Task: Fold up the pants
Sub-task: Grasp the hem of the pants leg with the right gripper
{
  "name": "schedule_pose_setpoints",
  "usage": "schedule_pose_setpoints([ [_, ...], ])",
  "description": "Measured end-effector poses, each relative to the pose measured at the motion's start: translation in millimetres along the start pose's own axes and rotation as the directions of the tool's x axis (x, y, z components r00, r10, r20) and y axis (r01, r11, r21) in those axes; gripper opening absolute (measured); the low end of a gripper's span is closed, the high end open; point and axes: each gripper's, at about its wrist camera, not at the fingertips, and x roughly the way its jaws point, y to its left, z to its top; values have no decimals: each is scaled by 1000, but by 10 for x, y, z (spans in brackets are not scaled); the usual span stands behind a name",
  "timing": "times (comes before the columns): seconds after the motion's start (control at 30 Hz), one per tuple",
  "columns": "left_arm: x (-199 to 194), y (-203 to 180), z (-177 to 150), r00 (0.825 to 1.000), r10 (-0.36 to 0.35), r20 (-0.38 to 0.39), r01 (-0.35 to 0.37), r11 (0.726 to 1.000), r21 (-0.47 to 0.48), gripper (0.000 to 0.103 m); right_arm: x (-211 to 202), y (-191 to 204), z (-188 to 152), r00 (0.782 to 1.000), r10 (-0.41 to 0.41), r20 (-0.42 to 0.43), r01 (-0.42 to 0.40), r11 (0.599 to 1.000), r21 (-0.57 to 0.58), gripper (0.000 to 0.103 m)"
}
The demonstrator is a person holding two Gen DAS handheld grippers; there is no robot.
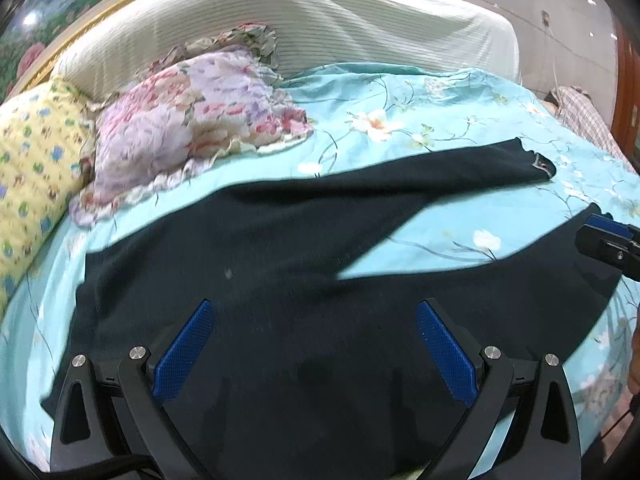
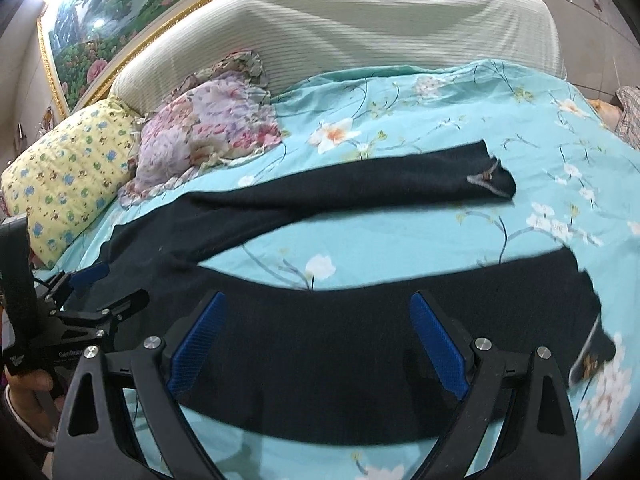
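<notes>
Here, dark pants, flat, legs splayed

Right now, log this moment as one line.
pants: spread flat, legs apart | left tongs: open, empty | right tongs: open, empty | fold: not started

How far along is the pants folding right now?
Barely started. Done: the dark pants lie spread on the blue floral bedspread, legs apart in a V. In hand: nothing; the left gripper and right gripper hover over the fabric, jaws open. Left: bring the far leg onto the near one, then fold lengthwise.
</notes>
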Motion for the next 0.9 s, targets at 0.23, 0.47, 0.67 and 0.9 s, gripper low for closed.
schedule_pose_setpoints([
  [0.23, 252, 32, 367, 1000, -2, 3, 2, 996, 86, 101, 213, -178, 264, 999, -20, -33, 22, 998, 60, 93],
  [0.47, 542, -33, 696, 1000, -17, 13, 14, 978, 207, 101, 433, -485, 521, 997, -28, -68, 40, 984, 175, 93],
  [0.67, 850, -69, 881, 998, -60, -37, 68, 956, 286, 101, 652, -781, 617, 995, 11, -104, 24, 943, 331, 93],
  [0.9, 1158, -139, 1035, 993, -72, -93, 104, 911, 400, 101, 851, -1156, 694, 992, 14, -124, 48, 873, 486, 93],
])
